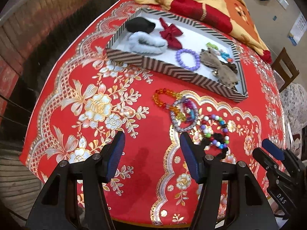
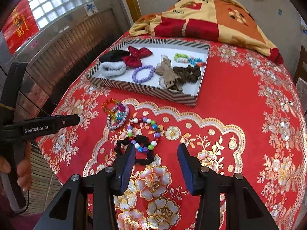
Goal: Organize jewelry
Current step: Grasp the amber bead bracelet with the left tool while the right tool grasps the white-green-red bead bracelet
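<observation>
Red tablecloth with gold and silver floral embroidery point(image 2: 230, 103) covers the table; a wooden slatted wall point(image 2: 63, 38) stands far left. At the far side, a chevron-striped shallow box point(image 2: 145, 91) holds a purple bead bracelet point(image 2: 143, 73) and red satin bow point(image 2: 137, 56), with a folded red-and-yellow blanket point(image 2: 207, 17) behind it. Nearer lie an orange bead bracelet point(image 1: 165, 97), silver woven bangle point(image 1: 184, 117) and multicoloured bead bracelet point(image 2: 143, 134). Left gripper point(image 1: 151, 151) and right gripper point(image 2: 156, 162) hover with fingers apart, holding nothing.
</observation>
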The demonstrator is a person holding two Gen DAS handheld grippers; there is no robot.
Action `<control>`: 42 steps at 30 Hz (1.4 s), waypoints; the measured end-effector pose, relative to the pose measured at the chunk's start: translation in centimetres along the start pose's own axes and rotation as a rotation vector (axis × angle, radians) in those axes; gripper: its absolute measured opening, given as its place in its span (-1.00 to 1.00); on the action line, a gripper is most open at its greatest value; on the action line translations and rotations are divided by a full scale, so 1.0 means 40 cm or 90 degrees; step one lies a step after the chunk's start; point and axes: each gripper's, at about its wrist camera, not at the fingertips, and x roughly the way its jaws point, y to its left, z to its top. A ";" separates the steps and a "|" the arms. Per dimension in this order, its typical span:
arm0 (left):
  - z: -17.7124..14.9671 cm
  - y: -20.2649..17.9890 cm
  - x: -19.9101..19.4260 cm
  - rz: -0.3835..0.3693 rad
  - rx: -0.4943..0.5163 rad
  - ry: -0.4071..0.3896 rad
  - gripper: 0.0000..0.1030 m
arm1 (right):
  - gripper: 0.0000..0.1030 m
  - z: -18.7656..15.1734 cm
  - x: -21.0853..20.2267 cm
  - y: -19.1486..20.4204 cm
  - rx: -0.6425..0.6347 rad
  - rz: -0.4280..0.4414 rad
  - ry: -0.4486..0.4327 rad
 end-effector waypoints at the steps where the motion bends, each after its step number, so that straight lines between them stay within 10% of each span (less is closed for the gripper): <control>1: 0.004 0.005 0.008 0.001 -0.004 0.004 0.15 | -0.16 0.001 0.006 -0.001 0.000 0.002 0.003; 14: 0.102 0.036 0.112 -0.017 -0.070 0.049 0.15 | -0.16 0.031 0.082 -0.011 -0.010 -0.001 0.026; 33: 0.157 0.005 0.214 0.049 0.004 0.058 0.14 | -0.42 0.082 0.243 0.016 -0.126 -0.061 0.071; 39: 0.161 -0.025 0.216 0.029 0.042 0.035 -0.82 | -0.85 0.087 0.243 0.009 -0.134 -0.056 0.059; 42: 0.169 -0.018 0.203 -0.015 0.026 0.049 -0.82 | -0.85 0.092 0.223 0.000 -0.116 -0.040 0.047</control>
